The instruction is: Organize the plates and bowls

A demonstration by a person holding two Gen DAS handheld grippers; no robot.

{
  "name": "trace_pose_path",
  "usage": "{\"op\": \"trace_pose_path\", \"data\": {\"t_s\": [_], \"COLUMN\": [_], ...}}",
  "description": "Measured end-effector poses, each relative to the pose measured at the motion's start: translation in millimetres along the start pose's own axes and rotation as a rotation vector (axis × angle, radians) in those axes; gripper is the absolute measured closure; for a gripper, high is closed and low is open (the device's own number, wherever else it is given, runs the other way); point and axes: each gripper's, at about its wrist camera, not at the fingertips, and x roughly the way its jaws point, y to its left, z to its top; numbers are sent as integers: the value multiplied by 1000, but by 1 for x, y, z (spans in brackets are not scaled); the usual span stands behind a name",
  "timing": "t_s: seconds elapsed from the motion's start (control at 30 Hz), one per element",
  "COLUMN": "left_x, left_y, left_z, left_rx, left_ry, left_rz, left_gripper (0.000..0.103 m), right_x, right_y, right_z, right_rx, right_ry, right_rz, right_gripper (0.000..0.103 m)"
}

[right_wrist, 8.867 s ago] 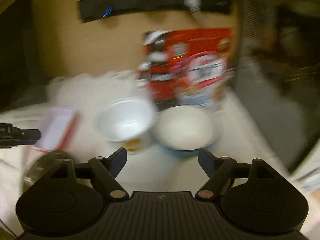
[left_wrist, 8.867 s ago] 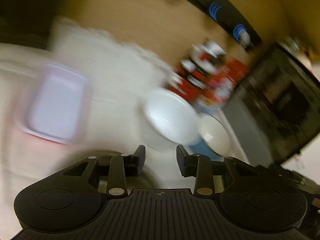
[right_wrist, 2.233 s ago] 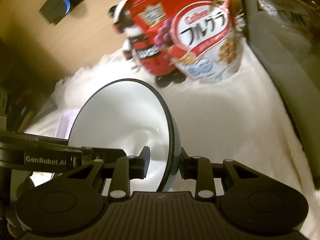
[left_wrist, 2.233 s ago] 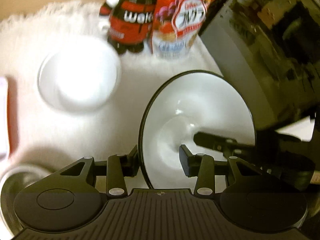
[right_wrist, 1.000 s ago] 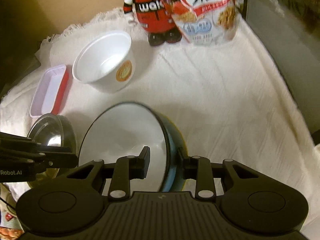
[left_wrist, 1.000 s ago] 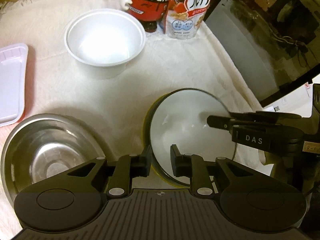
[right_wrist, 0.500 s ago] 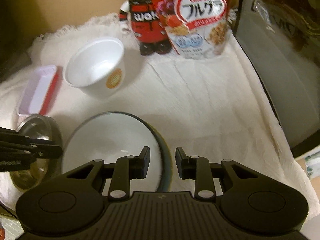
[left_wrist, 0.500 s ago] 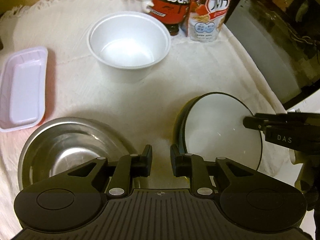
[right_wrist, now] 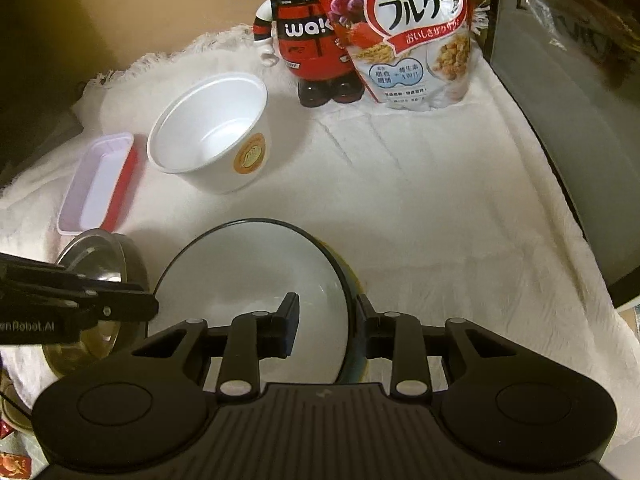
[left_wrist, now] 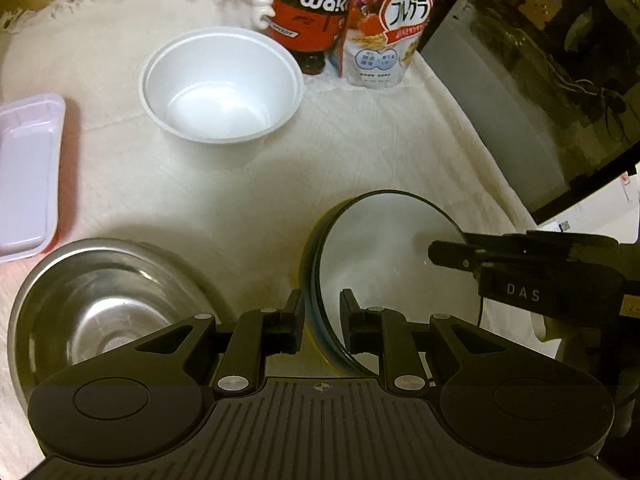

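Note:
A white bowl with a dark blue outside (left_wrist: 384, 252) (right_wrist: 248, 280) sits on the white cloth, on something yellow that peeks out under it. My left gripper (left_wrist: 322, 312) straddles its left rim, jaws slightly apart around it. My right gripper (right_wrist: 326, 318) straddles its right rim, jaws a little wider than the rim. A white foam bowl (left_wrist: 220, 88) (right_wrist: 210, 132) stands further back. A steel bowl (left_wrist: 96, 304) (right_wrist: 100, 264) sits at the near left.
A white and red tray (left_wrist: 28, 172) (right_wrist: 96, 184) lies at the left. A red figure bottle (right_wrist: 304, 36) and a cereal bag (right_wrist: 416, 32) stand at the back. A dark appliance (left_wrist: 540, 72) lines the right side.
The blue-and-white bowl was carried down from the back and now rests on the cloth. Both grippers' jaws have eased apart around its rim in the last half second.

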Motion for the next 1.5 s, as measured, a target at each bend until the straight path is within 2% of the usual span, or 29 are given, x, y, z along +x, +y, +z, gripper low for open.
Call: {"op": "trace_pose_path", "data": {"t_s": [0.1, 0.23, 0.33, 0.5, 0.53, 0.57, 0.63, 0.73, 0.83, 0.9, 1.03, 1.2, 1.33, 1.4, 1.47, 1.5], "left_x": [-2, -4, -6, -11, -13, -15, -20, -31, -30, -22, -3, 19, 42, 52, 61, 63], "left_y": [0, 2, 7, 22, 27, 34, 49, 81, 108, 120, 130, 132, 136, 140, 142, 141], "left_z": [0, 2, 4, 18, 22, 28, 37, 49, 60, 70, 89, 103, 106, 104, 102, 101], "left_rx": [7, 6, -6, -47, -63, -89, -161, -312, -424, -472, -511, -503, -517, -528, -531, -525], "left_ry": [-8, -29, -47, -113, -134, -157, -209, -320, -372, -364, -344, -304, -254, -227, -199, -193], "left_rz": [4, 10, 4, 4, 13, 20, 16, -10, 4, 33, 88, 168, 178, 170, 143, 120], "left_gripper": [82, 82, 82, 82, 82, 82, 82, 82, 82, 82, 81, 81, 81, 81, 81, 81], "right_x": [0, -10, -13, -13, -13, -13, -13, -8, 4, 15, 49, 84, 116, 131, 144, 150], "right_y": [-2, -9, -17, -10, -7, -2, 7, 20, 24, 25, 22, 27, 39, 42, 44, 45], "right_z": [3, 11, 19, 38, 43, 49, 60, 79, 97, 109, 130, 149, 158, 159, 159, 158], "right_rx": [4, -4, 15, -16, -23, -31, -41, -47, -32, -28, -47, -18, -17, -1, 16, 20], "right_ry": [-3, -43, -60, -68, -74, -87, -114, -125, -146, -137, -28, -6, 49, 87, 128, 149], "right_rz": [-2, -62, -93, -102, -99, -95, -77, -35, -46, -59, 45, 124, 183, 203, 215, 219], "right_gripper": [73, 71, 58, 56, 50, 42, 35, 34, 33, 32, 32, 33, 33, 37, 55, 58]}}
